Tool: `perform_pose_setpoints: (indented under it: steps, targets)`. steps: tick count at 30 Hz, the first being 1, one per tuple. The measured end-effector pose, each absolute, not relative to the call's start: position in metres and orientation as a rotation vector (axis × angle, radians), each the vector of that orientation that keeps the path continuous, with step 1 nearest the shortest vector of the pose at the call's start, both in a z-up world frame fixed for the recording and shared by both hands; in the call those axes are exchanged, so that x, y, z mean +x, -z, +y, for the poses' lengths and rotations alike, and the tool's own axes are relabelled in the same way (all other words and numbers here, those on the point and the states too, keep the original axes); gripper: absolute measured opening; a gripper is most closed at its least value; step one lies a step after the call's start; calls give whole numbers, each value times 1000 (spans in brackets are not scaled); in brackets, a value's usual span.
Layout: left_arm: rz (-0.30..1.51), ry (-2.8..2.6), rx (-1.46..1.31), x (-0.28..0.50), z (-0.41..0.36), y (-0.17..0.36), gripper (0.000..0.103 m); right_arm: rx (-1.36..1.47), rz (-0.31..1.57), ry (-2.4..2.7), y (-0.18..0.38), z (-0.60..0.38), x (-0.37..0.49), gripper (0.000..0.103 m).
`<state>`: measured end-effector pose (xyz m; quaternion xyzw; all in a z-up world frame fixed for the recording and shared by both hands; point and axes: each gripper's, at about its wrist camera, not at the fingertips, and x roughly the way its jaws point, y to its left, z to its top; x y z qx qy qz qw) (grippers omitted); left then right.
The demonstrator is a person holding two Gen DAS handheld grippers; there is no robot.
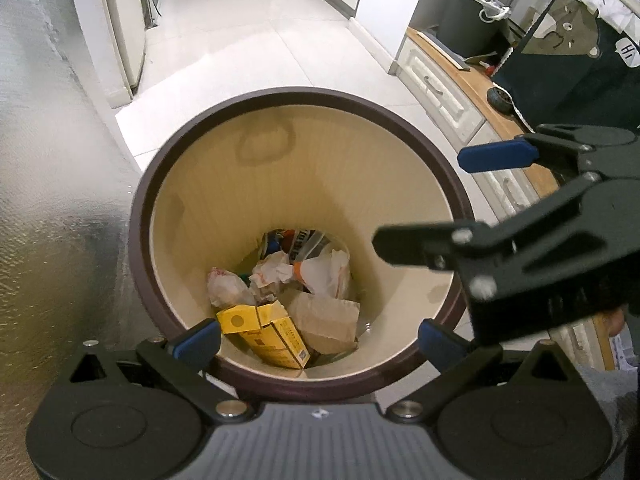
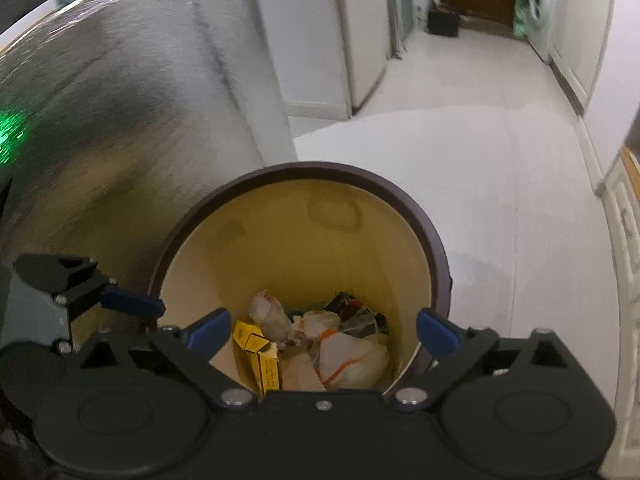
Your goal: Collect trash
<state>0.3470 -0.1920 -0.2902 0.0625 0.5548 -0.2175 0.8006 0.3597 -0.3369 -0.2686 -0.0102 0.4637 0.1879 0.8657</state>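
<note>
Left-hand view only: my right gripper [image 1: 420, 204] crosses in from the right above the bin rim; a wooden-topped white drawer unit [image 1: 452, 92] with a dark grey pail [image 1: 468, 20] on it stands beyond.
Right-hand view only: my left gripper [image 2: 160, 312] shows at the left edge beside the bin; a washing machine [image 2: 540, 8] stands far down the hall, and a green glow falls on the metal at far left.
Textured metal wall [image 1: 60, 180]: dimpled, silvery, curved, close against the bin's left side in both views.
Waste bin [image 1: 224, 364]: round, dark brown rim, smooth cream inner wall with an oval handle recess at the far side; it stands open on the floor below both tools.
Trash: all at the bottom of the bin: a yellow carton [image 1: 268, 332] at left, crumpled white paper [image 1: 272, 272] in the middle, a brown paper bag [image 1: 324, 320] and a white wrapper with orange print [image 1: 324, 272] to the right.
My left gripper: jaws spread wide over the near rim, nothing between the blue pads [image 1: 200, 338].
My right gripper: jaws fully apart, empty.
Open room: pale tiled floor [image 2: 500, 200] lies free to the right of the bin and runs on down the hall.
</note>
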Motion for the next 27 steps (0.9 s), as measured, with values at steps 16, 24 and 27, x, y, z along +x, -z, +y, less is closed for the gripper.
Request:
perform_pose_setpoints:
  steps: [16,24,27]
  targets:
    - [1154,458,143,312,-174,265,103,-102,977,-350,241,-332,315,103]
    - [1122,447,136,294,-163,250,103,-108,952,-299,217,-339,285,103]
    - [1098,447,133,286,-161,240,103,-102,944,-280,211,-344,274,103]
